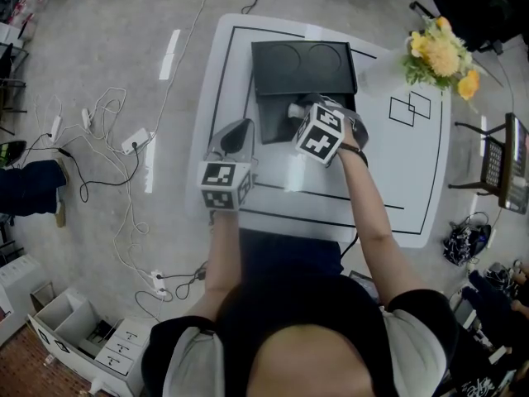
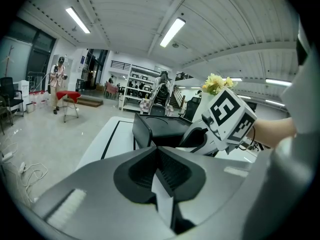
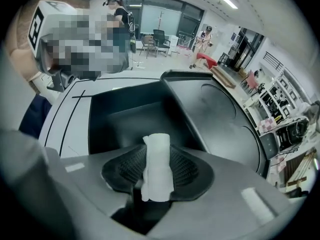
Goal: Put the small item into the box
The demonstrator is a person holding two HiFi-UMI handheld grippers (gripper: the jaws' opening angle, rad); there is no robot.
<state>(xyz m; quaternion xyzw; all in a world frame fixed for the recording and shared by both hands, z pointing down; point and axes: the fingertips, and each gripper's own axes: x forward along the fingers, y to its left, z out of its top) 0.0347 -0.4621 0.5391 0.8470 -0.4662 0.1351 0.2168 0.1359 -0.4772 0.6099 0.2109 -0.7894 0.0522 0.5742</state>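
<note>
1. Head view
   - The box (image 1: pixel 266 116) is sitting at the 12 o'clock side of the tabletop (image 1: pixel 397 168). Its lid (image 1: pixel 304 66) is lying open toward 12 o'clock.
   - The right tongs (image 1: pixel 299 112) are pointing steeply down over the box's open compartment and are grasping the small item (image 1: pixel 294 108).
   - The left tongs (image 1: pixel 235 136) are waiting at 8 o'clock from the box, apart from it.
   - A bunch of flowers (image 1: pixel 440 55) is standing at 2 o'clock on the tabletop, well apart from the work.

2. Left gripper view
   - The left tongs (image 2: pixel 160 174) are showing their pads clenched together with nothing between them.
   - The box (image 2: pixel 142 131) is lying ahead at 12 o'clock, with the other gripper leaning over it from 2 o'clock.

3. Right gripper view
   - The small item (image 3: pixel 158 166), a white roll, is standing upright between the ribbed pads, which are pressing on both of its sides.
   - The compartment (image 3: pixel 125 116) is lying directly beyond the item and is showing a bare dark floor with nothing in it.
   - The lid (image 3: pixel 225 119), at 2 o'clock, is carrying two round recesses, and both are holding nothing.

4. Progress (judgement)
   - The pickup and the carry are looking complete.
   - The lowering and the release are still outstanding, because the item is not yet resting in the box.
</note>
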